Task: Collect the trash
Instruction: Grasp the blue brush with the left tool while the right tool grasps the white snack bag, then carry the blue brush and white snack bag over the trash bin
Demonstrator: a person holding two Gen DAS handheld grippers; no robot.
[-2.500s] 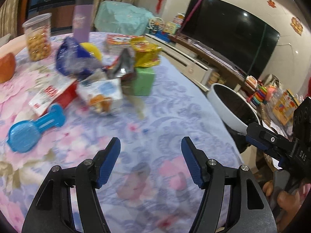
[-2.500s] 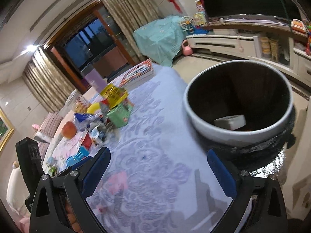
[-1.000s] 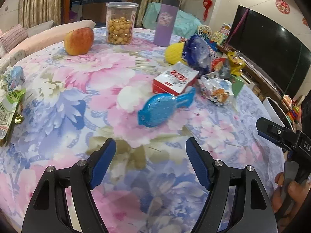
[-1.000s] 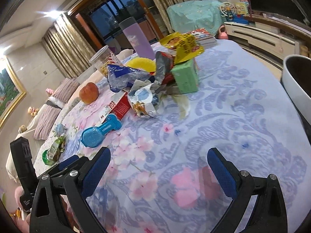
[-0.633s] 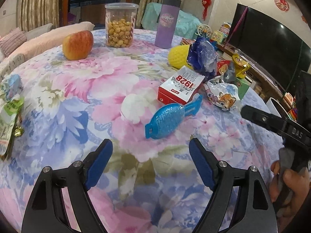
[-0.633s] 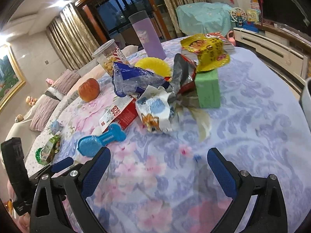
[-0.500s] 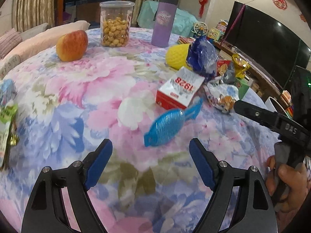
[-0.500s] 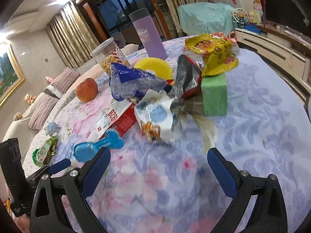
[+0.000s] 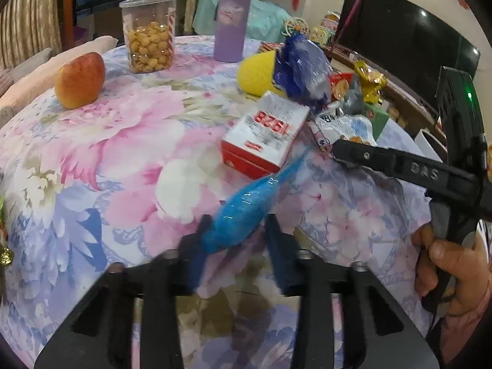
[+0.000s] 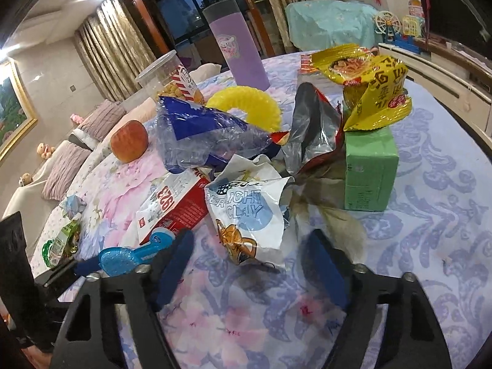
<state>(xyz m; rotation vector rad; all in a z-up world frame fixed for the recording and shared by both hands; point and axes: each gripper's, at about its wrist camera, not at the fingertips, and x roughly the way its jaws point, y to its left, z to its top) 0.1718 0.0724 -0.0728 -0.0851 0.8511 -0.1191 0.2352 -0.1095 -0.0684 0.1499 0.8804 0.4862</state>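
Flowered cloth covers the round table, where wrappers lie heaped near its far side. Left gripper has its jaws apart around the blue fish-shaped item, not yet clenched. Right gripper is also released, jaws on both sides of the white clay wrapper.

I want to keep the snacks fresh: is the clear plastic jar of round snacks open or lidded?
Cannot tell. The clear plastic jar stands upright, roughly half full, but its rim shows no obvious lid.
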